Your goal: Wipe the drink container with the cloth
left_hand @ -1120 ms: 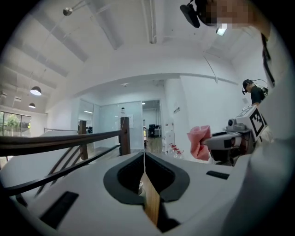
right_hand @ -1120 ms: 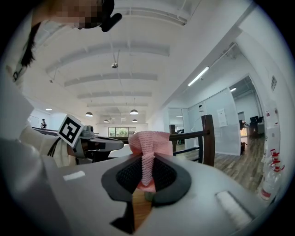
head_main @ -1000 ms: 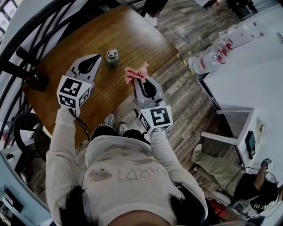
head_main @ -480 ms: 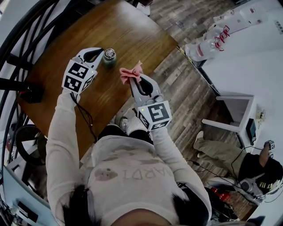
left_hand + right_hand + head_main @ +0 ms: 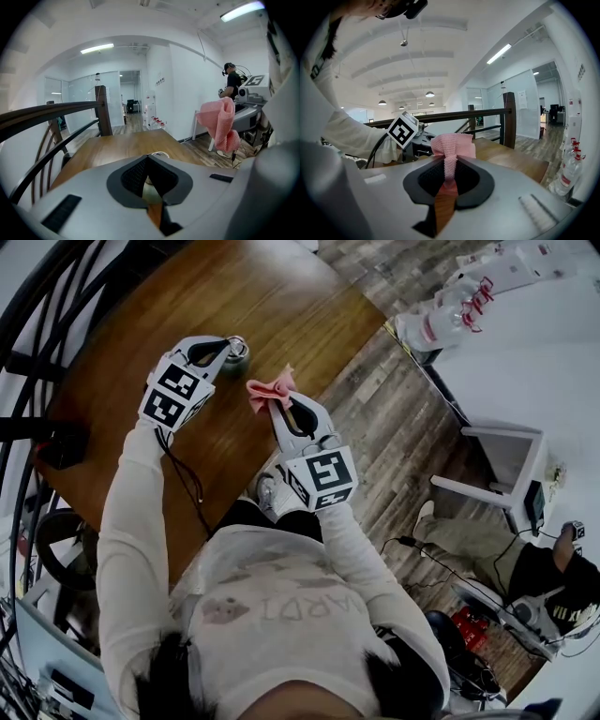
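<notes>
A small green drink can (image 5: 239, 349) with a silver top stands on the round wooden table (image 5: 216, 296). My left gripper (image 5: 228, 341) is shut, its tips right at the can's near side and nothing clamped between them. In the left gripper view its tips (image 5: 148, 158) meet just before the can's rim (image 5: 160, 154). My right gripper (image 5: 278, 405) is shut on a pink cloth (image 5: 266, 390), held in the air a little right of the can. The cloth (image 5: 452, 146) stands bunched up out of the right gripper (image 5: 449, 161) and also shows in the left gripper view (image 5: 220, 123).
A dark curved railing (image 5: 37, 306) wraps the table's far left side. The table edge runs just right of the cloth, with plank floor (image 5: 394, 437) beyond. Bottles (image 5: 450, 315) and a white table (image 5: 534, 362) stand at the right. A person (image 5: 525, 582) sits at the lower right.
My left gripper has moved right and forward until its tips reach the can. The right gripper, still holding the cloth, has drifted slightly left toward the can.
</notes>
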The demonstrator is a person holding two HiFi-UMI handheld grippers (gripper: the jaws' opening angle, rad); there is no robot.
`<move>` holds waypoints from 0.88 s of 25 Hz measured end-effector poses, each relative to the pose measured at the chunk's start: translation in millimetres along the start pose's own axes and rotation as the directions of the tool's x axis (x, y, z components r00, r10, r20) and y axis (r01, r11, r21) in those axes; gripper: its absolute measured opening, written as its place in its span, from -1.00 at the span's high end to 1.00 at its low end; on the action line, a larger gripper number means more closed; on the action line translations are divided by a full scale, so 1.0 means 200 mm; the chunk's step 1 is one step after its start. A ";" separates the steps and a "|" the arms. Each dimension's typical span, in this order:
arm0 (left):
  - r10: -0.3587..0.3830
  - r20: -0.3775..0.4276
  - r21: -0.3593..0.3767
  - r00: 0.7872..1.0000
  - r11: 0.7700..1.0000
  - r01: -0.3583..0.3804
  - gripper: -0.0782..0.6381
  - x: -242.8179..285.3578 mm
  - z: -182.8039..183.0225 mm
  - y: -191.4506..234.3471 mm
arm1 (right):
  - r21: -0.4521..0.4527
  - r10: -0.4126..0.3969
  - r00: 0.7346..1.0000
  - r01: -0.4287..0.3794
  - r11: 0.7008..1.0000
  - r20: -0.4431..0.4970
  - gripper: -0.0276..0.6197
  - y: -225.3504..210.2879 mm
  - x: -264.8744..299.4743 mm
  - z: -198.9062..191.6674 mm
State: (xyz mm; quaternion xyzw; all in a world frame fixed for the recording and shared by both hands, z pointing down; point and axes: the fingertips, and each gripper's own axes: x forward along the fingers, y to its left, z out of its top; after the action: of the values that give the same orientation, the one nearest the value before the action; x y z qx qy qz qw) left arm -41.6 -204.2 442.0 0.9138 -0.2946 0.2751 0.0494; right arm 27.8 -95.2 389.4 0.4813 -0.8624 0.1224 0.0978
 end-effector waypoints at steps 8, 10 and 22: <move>-0.022 0.005 -0.002 1.000 1.000 0.022 0.77 0.02 -0.03 -0.02 | 0.027 0.010 0.996 -0.008 1.000 -0.084 0.78 0.01 0.16 -0.28; -0.031 0.007 -0.015 1.000 0.999 0.031 0.77 0.03 -0.03 -0.01 | 0.034 0.015 0.994 -0.011 0.999 -0.110 0.78 0.02 0.22 -0.36; -0.059 0.021 -0.010 0.998 0.998 0.059 0.77 0.05 -0.04 0.02 | 0.017 0.002 0.992 0.000 1.000 -0.126 0.78 0.01 0.57 -0.53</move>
State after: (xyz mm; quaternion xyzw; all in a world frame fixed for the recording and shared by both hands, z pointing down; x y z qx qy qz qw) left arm -41.0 -211.5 455.0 0.9246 -0.2696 0.2624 0.0592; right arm -27.5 -154.1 522.9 0.4731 -0.8537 0.1597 0.1480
